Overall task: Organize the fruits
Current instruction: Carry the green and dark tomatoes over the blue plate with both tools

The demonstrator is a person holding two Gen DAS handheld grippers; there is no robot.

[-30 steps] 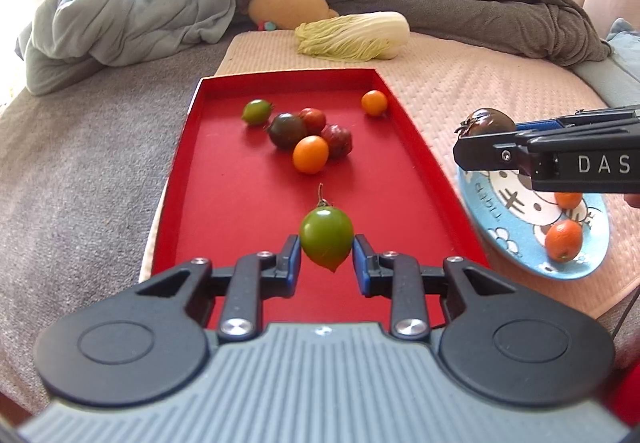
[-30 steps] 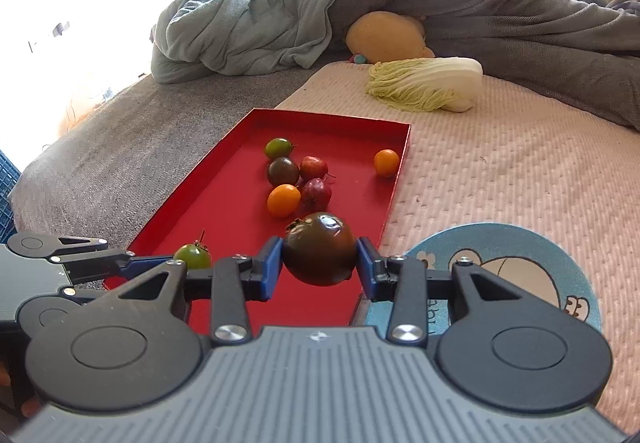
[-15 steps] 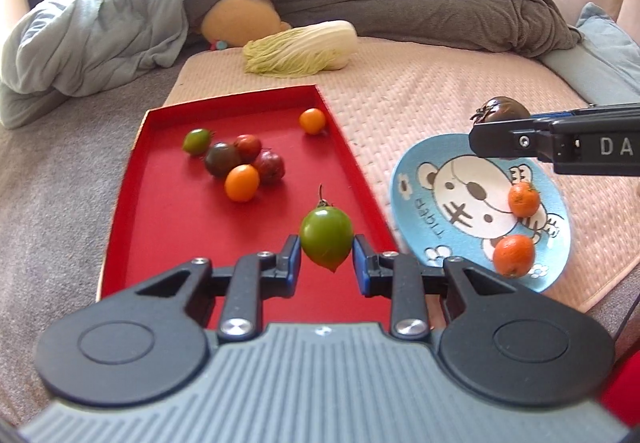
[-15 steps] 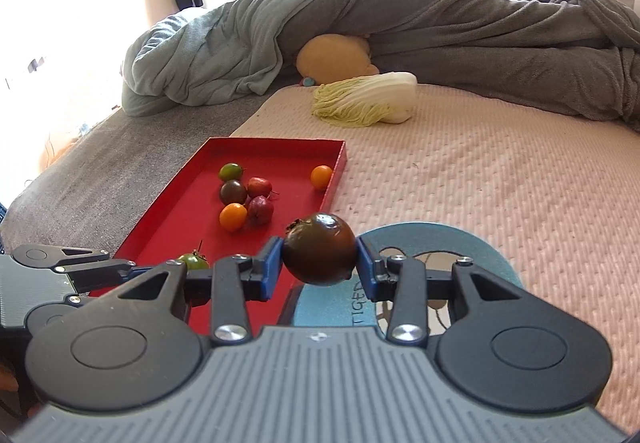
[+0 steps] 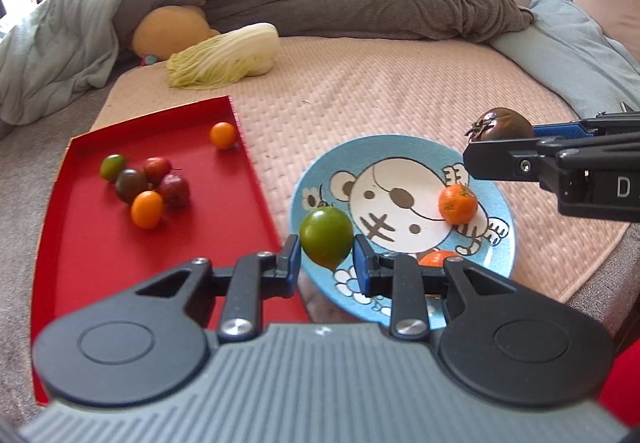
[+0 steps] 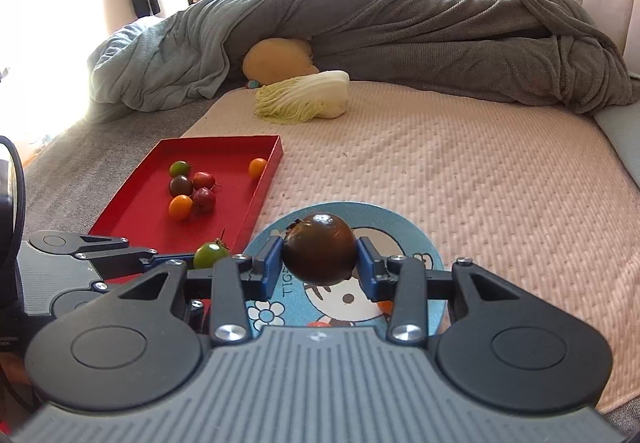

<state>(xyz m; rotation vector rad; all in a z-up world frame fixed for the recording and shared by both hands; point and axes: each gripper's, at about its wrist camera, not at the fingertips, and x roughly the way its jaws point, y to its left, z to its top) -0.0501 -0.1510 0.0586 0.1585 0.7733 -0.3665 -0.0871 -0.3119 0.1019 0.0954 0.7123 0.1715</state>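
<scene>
**Two tomatoes in the air over the plate**

Handling: both fruits are small, round, light, w/ smooth glossy skin, so prob. slippery, and soft enough to bruise or split if squeezed hard. Best hold is across the widest part, pads on opposite sides, light pressure only. Set down low; a round fruit will likely roll on the plate's curve.

Left hand-held gripper [image 5: 326,257]: nearly closed, clenched on the green tomato [image 5: 326,239], blue pads touching its two sides at about mid-height, stem up. Fruit hangs above the near-left rim of the plate [image 5: 500,203], just beside the red tray [image 5: 72,267].

Right hand-held gripper [image 6: 320,269]: a bit wider apart, grasping the dark tomato [image 6: 320,247] the same way, pads at its widest part, calyx to the left. It hangs over the plate too, toward the right side.

Plate already has two orange fruits [image 5: 458,203]; one is partly hidden behind the left hand-held gripper. Six small fruits [image 5: 146,209] remain in the tray. All sits on a bed mat [image 6: 480,171]; cabbage [image 6: 304,99] is well apart.
</scene>
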